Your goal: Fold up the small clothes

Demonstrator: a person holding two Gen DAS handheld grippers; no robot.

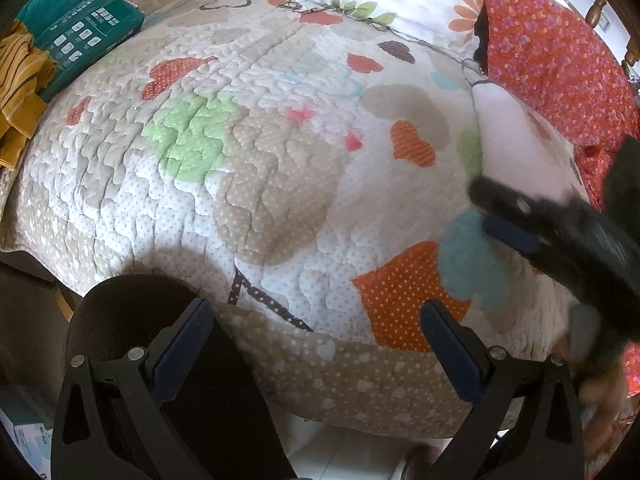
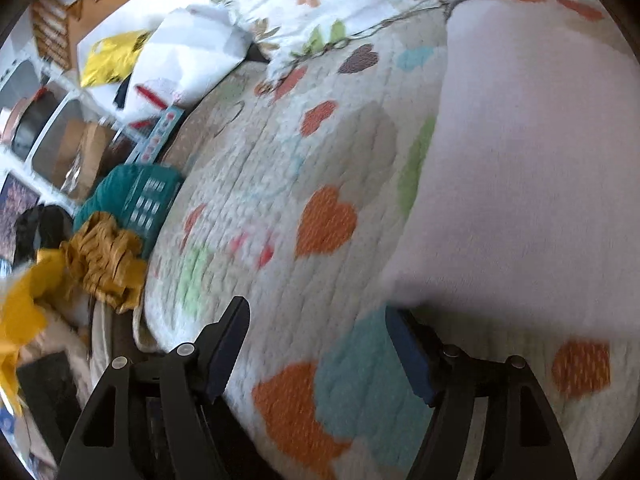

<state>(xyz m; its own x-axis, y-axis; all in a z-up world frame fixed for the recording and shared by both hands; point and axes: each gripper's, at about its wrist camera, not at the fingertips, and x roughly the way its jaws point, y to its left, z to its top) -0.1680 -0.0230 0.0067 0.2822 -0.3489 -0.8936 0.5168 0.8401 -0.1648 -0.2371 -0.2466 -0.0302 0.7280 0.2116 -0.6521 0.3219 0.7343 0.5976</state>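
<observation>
Both tools (image 1: 316,332) (image 2: 316,344) gape above quilt (image 1: 260,152).

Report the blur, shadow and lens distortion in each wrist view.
Left wrist view: the heart-patterned quilt is sharp but bulges from the fisheye; the right gripper crossing at right is motion-smeared; the left gripper casts a dark shadow near the bed edge. Right wrist view: whole frame streaked by motion, the pale pink cloth featureless, the mustard striped garment smeared.

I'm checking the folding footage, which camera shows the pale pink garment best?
The right wrist view: the pale pink garment fills its right side, lying flat on the quilt. The left wrist view catches only a strip at its right edge, partly behind the right hand-held gripper.
</observation>
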